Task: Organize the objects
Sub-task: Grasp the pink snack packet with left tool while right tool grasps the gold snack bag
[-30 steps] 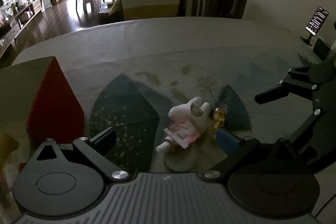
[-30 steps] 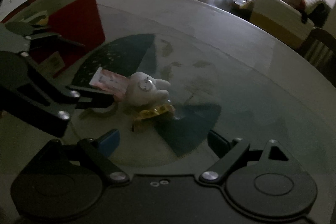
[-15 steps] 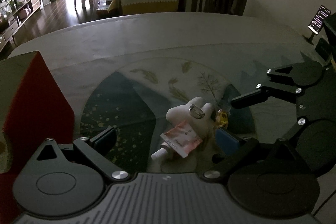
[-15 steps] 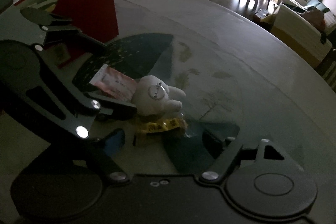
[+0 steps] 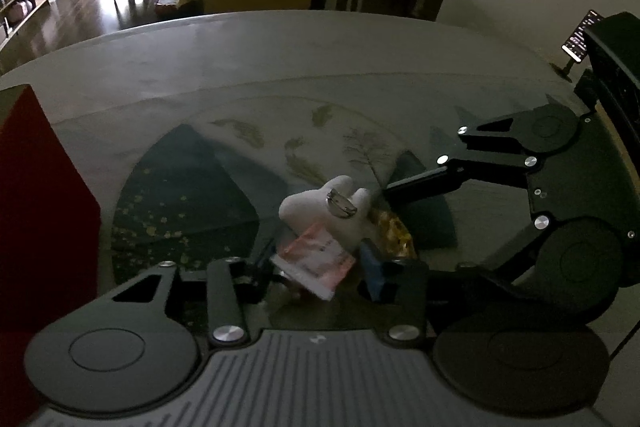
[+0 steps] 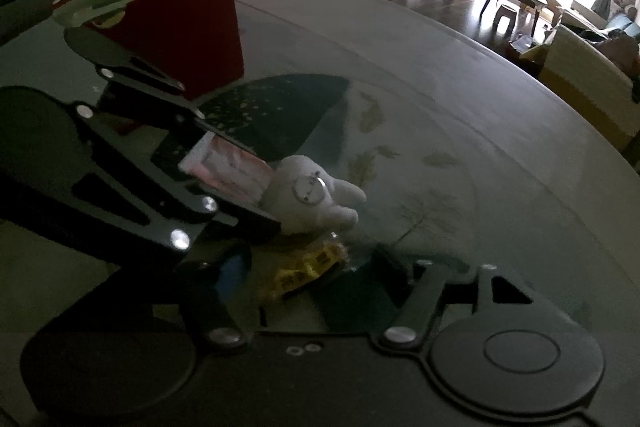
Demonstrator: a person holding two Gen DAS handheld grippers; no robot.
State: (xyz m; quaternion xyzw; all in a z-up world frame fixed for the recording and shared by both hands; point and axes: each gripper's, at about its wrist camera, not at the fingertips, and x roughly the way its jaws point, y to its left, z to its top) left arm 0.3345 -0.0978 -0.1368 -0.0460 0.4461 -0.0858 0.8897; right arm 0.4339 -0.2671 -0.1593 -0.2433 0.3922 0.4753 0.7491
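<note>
Both grippers have closed in on the small heap since the earlier frames. The left gripper point(image 5: 320, 273) has dropped low over the pink-and-white sachet point(image 5: 314, 259), and its fingers have narrowed until they sit at either side of that packet. Whether they already pinch it cannot be told in the dim light. The right gripper point(image 6: 316, 269) stands with its fingers spread wide, straddling the yellow wrapper point(image 6: 302, 269) without touching it as far as the view shows.

All three loose things lie bunched at the middle of the round table point(image 5: 280, 67), on its leaf-patterned centre. The white plush toy point(image 5: 326, 213), a metal ring on its back, rests partly on the sachet and against the wrapper.

From the left fingers, the sachet lies straight ahead and just below, its long axis running diagonally across the gap, far end tucked under the plush. So the left hand is the nearer for that packet, and the right for the wrapper.

A red box point(image 6: 176, 23) stands open-topped at the left of the heap, well apart from it, and is probably where the things belong.
</note>
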